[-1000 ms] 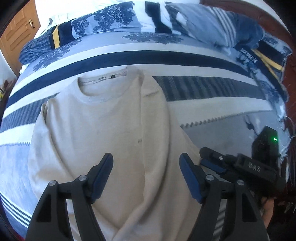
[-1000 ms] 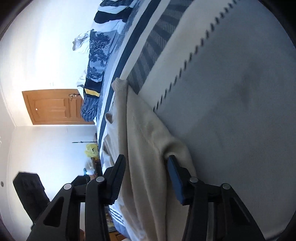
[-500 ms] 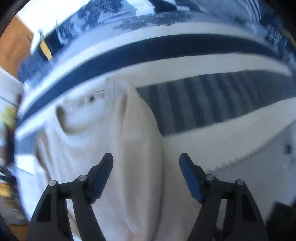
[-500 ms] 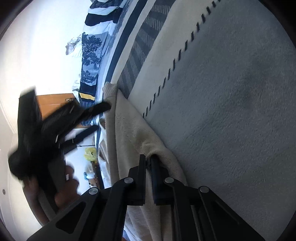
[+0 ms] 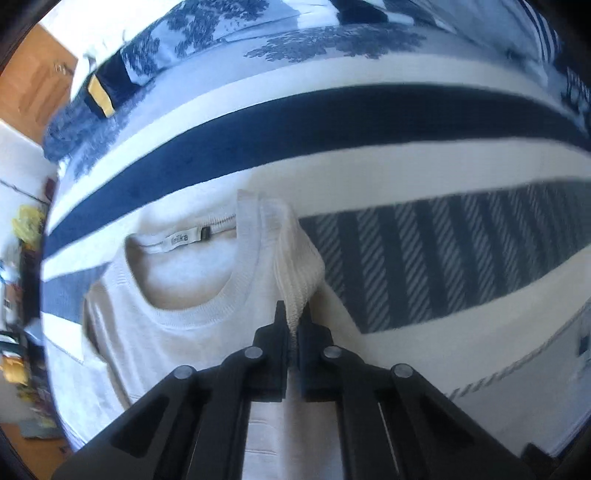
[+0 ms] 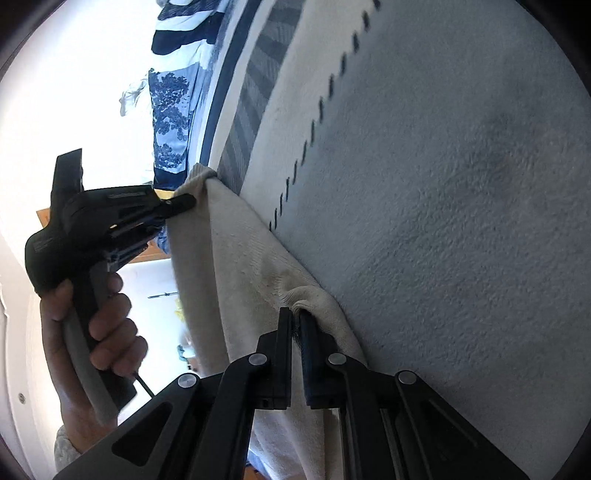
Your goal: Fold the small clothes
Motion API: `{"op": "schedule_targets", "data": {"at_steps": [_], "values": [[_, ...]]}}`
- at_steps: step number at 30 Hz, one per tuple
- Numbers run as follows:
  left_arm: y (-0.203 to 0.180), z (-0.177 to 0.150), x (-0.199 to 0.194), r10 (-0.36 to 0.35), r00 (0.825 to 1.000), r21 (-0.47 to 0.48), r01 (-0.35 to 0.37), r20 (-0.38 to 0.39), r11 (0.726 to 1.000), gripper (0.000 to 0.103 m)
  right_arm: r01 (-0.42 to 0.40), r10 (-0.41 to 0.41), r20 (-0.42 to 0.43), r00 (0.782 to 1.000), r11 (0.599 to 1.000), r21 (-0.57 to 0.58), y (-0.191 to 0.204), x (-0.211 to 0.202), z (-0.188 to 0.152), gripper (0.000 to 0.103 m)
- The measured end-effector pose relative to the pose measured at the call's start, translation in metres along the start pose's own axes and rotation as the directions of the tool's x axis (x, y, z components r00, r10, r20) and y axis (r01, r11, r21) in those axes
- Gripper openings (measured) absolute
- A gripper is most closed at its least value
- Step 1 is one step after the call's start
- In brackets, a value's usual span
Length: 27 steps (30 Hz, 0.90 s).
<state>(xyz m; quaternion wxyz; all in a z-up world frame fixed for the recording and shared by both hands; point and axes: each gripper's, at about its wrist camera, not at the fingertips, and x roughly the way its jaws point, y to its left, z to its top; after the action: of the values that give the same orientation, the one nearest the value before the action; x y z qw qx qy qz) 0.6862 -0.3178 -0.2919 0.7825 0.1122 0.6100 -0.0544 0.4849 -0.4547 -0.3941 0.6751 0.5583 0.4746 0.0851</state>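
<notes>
A cream knit sweater (image 5: 177, 332) lies flat on the striped bedspread (image 5: 332, 122), collar and label toward the far side. My left gripper (image 5: 293, 317) is shut on the ribbed cuff (image 5: 295, 266) of the sleeve folded over the sweater's right shoulder. In the right wrist view the same sweater (image 6: 236, 273) runs along the bed, and my right gripper (image 6: 295, 317) is shut on a bunched fold of its folded edge. The left gripper (image 6: 186, 201) shows there too, pinching the far end of that edge, held by a hand (image 6: 99, 332).
Blue floral and striped pillows (image 5: 221, 29) are heaped at the bed's far side. A wooden door (image 5: 33, 81) stands at upper left. Grey-blue bedspread (image 6: 461, 221) stretches to the right of the sweater. Clutter (image 5: 18, 332) lies beyond the bed's left edge.
My left gripper swept toward the collar and closed on the sleeve cuff. My right gripper closed on the sweater's folded edge and stays there.
</notes>
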Motion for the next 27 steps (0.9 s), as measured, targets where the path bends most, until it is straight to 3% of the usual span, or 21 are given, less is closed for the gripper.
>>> {"op": "schedule_targets", "data": {"at_steps": [3,5,6,11,14,15,20,22,25,27], "values": [[0.021,0.015,-0.012,-0.143,0.990,-0.102,0.143,0.009,0.984,0.003,-0.018,0.018,0.044,0.999,1.000,0.003,-0.001,-0.014,0.006,0.005],[0.041,0.026,-0.022,-0.290,0.956,-0.173,0.294,0.048,0.940,0.003,-0.017,0.018,0.088,0.996,1.000,-0.016,0.001,-0.027,0.008,0.004],[0.047,0.030,-0.024,-0.323,0.944,-0.179,0.330,0.067,0.927,0.003,-0.014,0.016,0.119,0.993,1.000,-0.018,0.000,-0.036,0.009,0.004],[0.053,0.040,-0.013,-0.369,0.926,-0.184,0.377,0.078,0.908,0.003,-0.031,0.028,0.194,0.981,0.999,0.011,-0.010,-0.055,0.011,0.004],[0.049,0.046,-0.007,-0.412,0.906,-0.175,0.423,0.097,0.889,0.003,-0.039,0.034,0.226,0.973,0.999,0.019,-0.010,-0.061,0.009,0.003],[0.046,0.048,-0.002,-0.415,0.904,-0.174,0.427,0.099,0.887,0.003,-0.034,0.028,0.232,0.972,0.999,0.021,-0.010,-0.063,0.009,0.003],[0.018,0.054,0.032,-0.350,0.936,-0.123,0.352,0.039,0.928,0.006,0.050,-0.059,0.226,0.972,0.998,0.042,-0.013,-0.056,0.008,0.003],[0.009,0.056,0.026,-0.295,0.952,-0.067,0.301,0.081,0.951,0.011,0.098,-0.103,0.224,0.969,0.995,0.032,-0.009,-0.054,0.009,0.004],[0.014,0.054,0.001,-0.264,0.950,-0.006,0.268,0.166,0.963,0.040,0.166,-0.161,0.222,0.962,0.986,-0.006,0.000,-0.051,0.009,0.004],[0.031,0.045,-0.019,-0.228,0.951,-0.006,0.235,0.209,0.972,0.043,0.171,-0.165,0.213,0.963,0.985,-0.011,0.000,-0.051,0.011,0.004]]}}
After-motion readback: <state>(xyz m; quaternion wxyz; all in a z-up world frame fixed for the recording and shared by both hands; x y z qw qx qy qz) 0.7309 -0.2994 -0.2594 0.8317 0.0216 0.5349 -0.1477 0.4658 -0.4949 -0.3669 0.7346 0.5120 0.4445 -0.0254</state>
